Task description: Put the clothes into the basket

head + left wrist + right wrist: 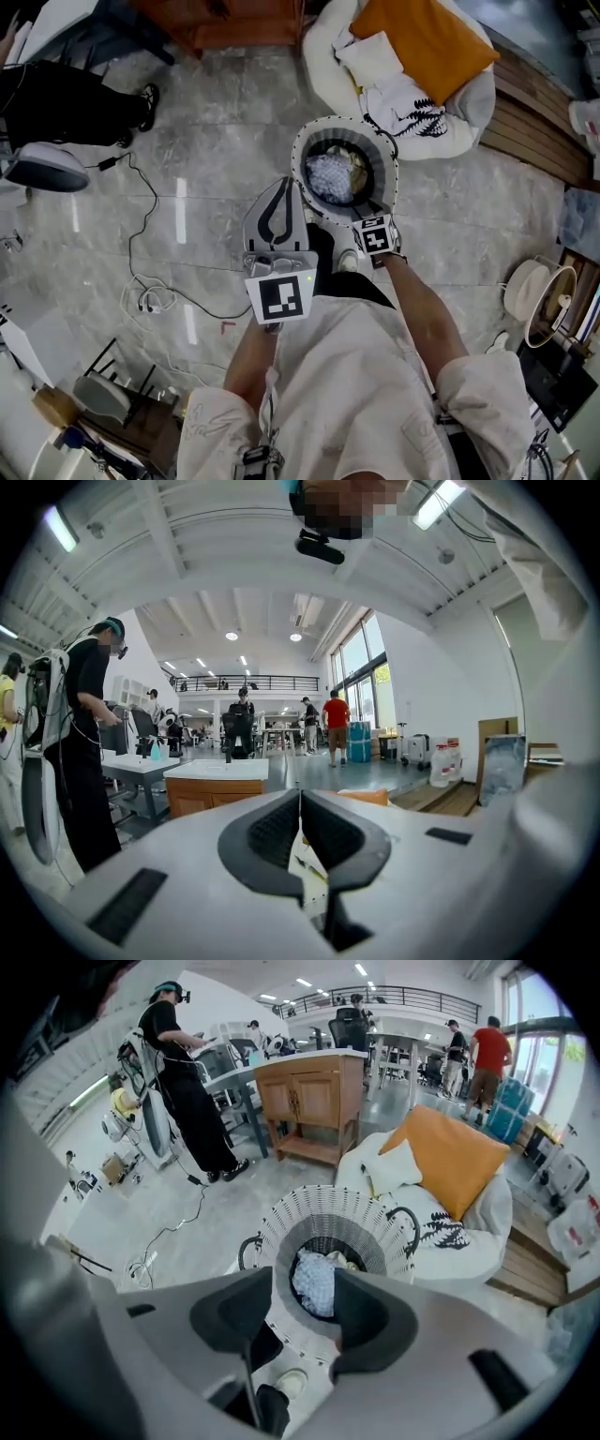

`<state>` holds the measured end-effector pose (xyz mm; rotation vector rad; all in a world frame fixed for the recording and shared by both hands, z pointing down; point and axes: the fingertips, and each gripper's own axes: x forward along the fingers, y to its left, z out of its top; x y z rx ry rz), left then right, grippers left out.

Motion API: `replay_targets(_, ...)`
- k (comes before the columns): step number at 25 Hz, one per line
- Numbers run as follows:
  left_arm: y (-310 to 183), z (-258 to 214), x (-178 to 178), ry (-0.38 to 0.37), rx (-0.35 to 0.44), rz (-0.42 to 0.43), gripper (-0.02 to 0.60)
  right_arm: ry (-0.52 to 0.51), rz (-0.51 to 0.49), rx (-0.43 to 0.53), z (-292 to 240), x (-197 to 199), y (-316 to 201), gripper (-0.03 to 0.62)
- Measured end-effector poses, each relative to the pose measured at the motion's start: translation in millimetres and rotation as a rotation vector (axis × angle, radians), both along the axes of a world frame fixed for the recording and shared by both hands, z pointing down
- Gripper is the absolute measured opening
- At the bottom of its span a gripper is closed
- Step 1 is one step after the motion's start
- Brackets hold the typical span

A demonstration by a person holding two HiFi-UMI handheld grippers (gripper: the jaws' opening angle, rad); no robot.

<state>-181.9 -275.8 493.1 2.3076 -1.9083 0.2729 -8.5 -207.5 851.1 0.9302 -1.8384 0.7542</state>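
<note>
Two grippers, one basket: my right gripper (305, 1290) hangs over the white wicker basket (323, 129) and points steeply down into its mouth. Its jaws are spread wide and nothing is pinched between them. Past the dark pads (375, 1321) the right gripper view looks straight down at the clothes (314, 1281). They are a pale checked bundle with a yellowish piece beside it, and they lie on the bottom of the basket (well below the rim).

My left gripper (283, 192) is held close to level, just beside the basket on its left in the head view. Its jaws are pressed together and hold nothing, and the tips meet in a thin seam in the left gripper view.

Beyond the basket a white beanbag (473, 98) sits on the grey marble floor (206, 159). It carries an orange cushion (427, 37), a small white pillow (370, 56) and a white cloth with a black leaf print (412, 114), which drapes down the side nearest the basket. A black cable (141, 248) loops across the floor to my left. A wooden cabinet (314, 1101) stands further back, and a person in black (178, 1072) works near it.
</note>
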Motion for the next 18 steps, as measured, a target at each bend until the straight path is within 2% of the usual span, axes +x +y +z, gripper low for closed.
replay_targets(3,13,-7,17,0.008,0.007,0.003,0.008,-0.03,-0.008,0.042,-17,9,9,0.192)
replay_targets(8,36,-16,44,0.006,0.014,-0.004,0.008,-0.088,-0.012,0.179,-67,27,10,0.193)
replay_targets(15,68,-36,81,-0.019,0.054,0.006,0.008,-0.208,0.106,0.325,-147,67,13,0.19)
replay_targets(18,82,-49,91,-0.024,0.081,-0.002,0.008,-0.245,0.124,0.425,-193,81,14,0.192)
